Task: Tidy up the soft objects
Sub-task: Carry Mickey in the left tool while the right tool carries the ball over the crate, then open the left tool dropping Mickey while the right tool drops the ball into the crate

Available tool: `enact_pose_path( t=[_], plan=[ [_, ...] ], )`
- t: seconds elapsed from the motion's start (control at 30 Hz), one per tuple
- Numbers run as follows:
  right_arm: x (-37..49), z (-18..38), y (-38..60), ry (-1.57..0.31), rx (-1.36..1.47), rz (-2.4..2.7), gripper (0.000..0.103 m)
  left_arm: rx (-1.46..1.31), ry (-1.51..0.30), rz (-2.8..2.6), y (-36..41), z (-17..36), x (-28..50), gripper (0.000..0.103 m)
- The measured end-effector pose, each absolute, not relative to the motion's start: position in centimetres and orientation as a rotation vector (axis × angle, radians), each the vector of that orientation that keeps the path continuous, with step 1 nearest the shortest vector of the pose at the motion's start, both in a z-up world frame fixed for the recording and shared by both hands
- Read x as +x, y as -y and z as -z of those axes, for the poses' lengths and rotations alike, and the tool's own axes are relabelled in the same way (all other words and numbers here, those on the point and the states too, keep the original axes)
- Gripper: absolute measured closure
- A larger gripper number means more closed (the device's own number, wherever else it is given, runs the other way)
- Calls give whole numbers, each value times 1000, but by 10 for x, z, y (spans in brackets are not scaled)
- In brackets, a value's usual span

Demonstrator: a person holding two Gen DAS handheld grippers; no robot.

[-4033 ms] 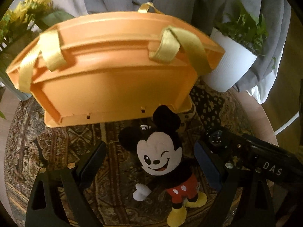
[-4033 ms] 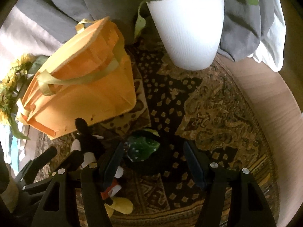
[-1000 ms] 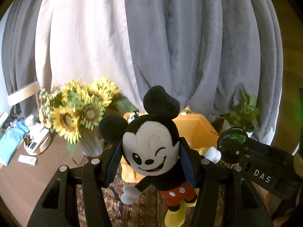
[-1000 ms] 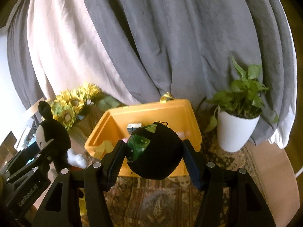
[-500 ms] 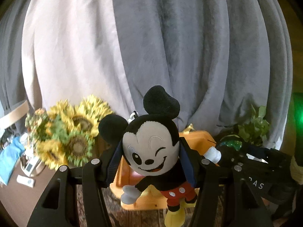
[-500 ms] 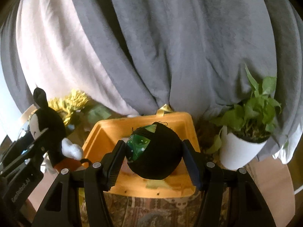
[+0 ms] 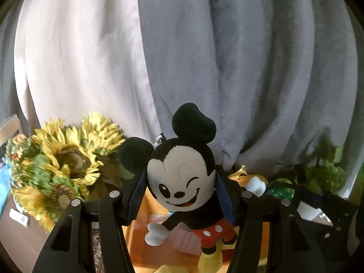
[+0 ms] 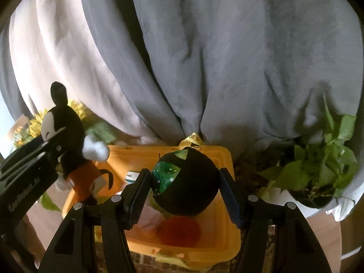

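My left gripper (image 7: pixel 180 195) is shut on the head of a winking mouse plush (image 7: pixel 182 182) with red shorts and yellow shoes, held in the air above the open orange bin (image 7: pixel 145 234). In the right wrist view the same mouse plush (image 8: pixel 72 145) hangs over the bin's left side. My right gripper (image 8: pixel 185 191) is shut on a round black-and-green plush ball (image 8: pixel 185 184), which hovers over the orange bin (image 8: pixel 225 227). The bin holds a red disc (image 8: pixel 179 229) and other soft items, partly hidden by the ball.
A bunch of sunflowers (image 7: pixel 61 170) stands left of the bin. A leafy plant in a white pot (image 8: pixel 323 177) sits to its right. Grey and white curtains (image 8: pixel 204 56) hang close behind. A patterned cloth (image 8: pixel 141 259) covers the table under the bin.
Both grippers have moved forward with their plush toys, from in front of the bin to over its opening. The bin now fills more of the lower view; both grips are unchanged.
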State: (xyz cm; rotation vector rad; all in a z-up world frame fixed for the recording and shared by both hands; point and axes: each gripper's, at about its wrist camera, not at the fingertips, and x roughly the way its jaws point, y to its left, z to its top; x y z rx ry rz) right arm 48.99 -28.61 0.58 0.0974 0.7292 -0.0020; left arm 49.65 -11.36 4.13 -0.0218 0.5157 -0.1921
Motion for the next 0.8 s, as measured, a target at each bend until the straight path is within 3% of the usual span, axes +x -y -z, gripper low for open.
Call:
enact_pose_path(
  t=[0.8],
  plan=[
    [534, 66, 291, -974, 43, -58, 40, 2, -966, 210, 141, 61, 566, 43]
  ],
)
